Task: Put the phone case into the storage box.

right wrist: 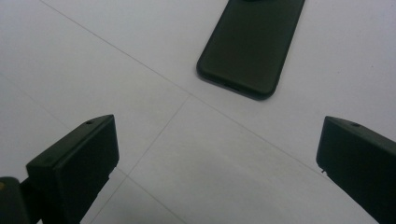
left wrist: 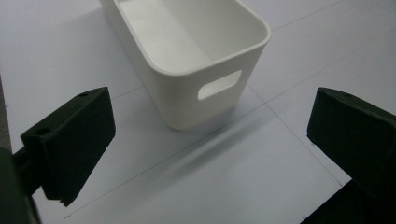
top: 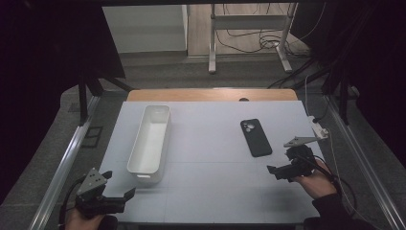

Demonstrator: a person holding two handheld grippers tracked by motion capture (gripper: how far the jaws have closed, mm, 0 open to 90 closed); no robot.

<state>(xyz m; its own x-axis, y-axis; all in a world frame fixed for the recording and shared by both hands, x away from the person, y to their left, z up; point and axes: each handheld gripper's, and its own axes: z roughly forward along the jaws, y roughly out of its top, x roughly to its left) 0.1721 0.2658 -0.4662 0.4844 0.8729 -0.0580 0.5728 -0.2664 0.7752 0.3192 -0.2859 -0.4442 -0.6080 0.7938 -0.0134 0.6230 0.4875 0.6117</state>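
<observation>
The phone (top: 256, 138) lies untouched just ahead of the right tongs (top: 280, 171), both tongs spread wide, empty.

Phone (right wrist: 252, 46) top cut off; bin (left wrist: 187, 60) far end cropped.

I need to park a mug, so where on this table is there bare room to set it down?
The widest bare patch lies between the white bin and the black phone. The near strip between the left gripper and right gripper is also free. Space is tightest by the phone and right gripper.
</observation>
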